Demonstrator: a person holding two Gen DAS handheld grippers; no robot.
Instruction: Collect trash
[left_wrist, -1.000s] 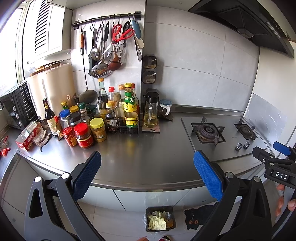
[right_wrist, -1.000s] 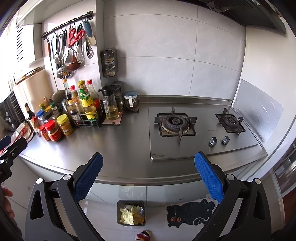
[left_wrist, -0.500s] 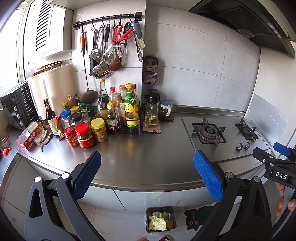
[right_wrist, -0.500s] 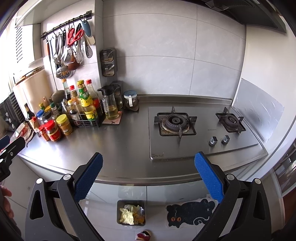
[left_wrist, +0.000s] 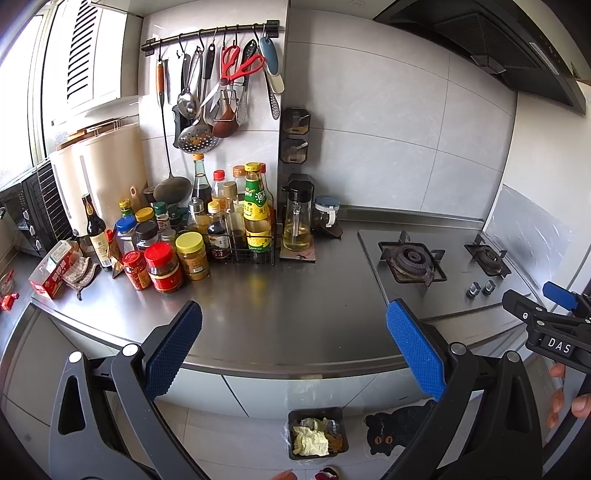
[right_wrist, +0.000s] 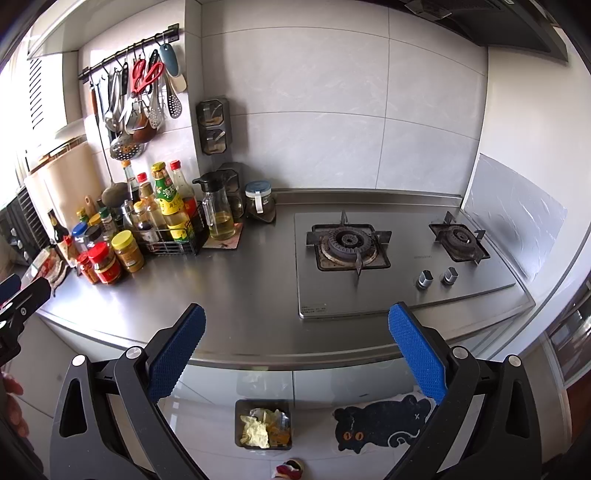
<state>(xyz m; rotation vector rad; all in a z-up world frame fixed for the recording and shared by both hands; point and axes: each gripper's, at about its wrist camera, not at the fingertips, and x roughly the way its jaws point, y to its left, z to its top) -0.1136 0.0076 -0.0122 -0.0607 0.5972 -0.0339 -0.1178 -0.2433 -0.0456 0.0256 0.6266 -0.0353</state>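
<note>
Left wrist view: your left gripper (left_wrist: 293, 343) is wide open, with nothing between its blue pads (left_wrist: 173, 352). It hangs above the front edge of the steel counter (left_wrist: 266, 306).
Right wrist view: your right gripper (right_wrist: 297, 345) is also wide open and empty, over the same counter edge, near the gas stove (right_wrist: 399, 258).
Trash: crumpled yellowish paper (left_wrist: 310, 441) and other scraps lie inside a small dark bin (left_wrist: 317, 413) on the floor.
Trash relative to left gripper: the bin is below the counter, low between the two fingers, a little toward the right one, well apart from both pads.
Trash relative to right gripper: the bin (right_wrist: 263, 404) with the paper (right_wrist: 255, 430) is low in the view, between the fingers and nearer to the left one, not touching.
Beside the bin: a black cat-shaped mat (right_wrist: 380, 419) lies on the floor to its right.
Counter: bottles and jars (left_wrist: 184, 240) stand in a group at the back left.
</note>
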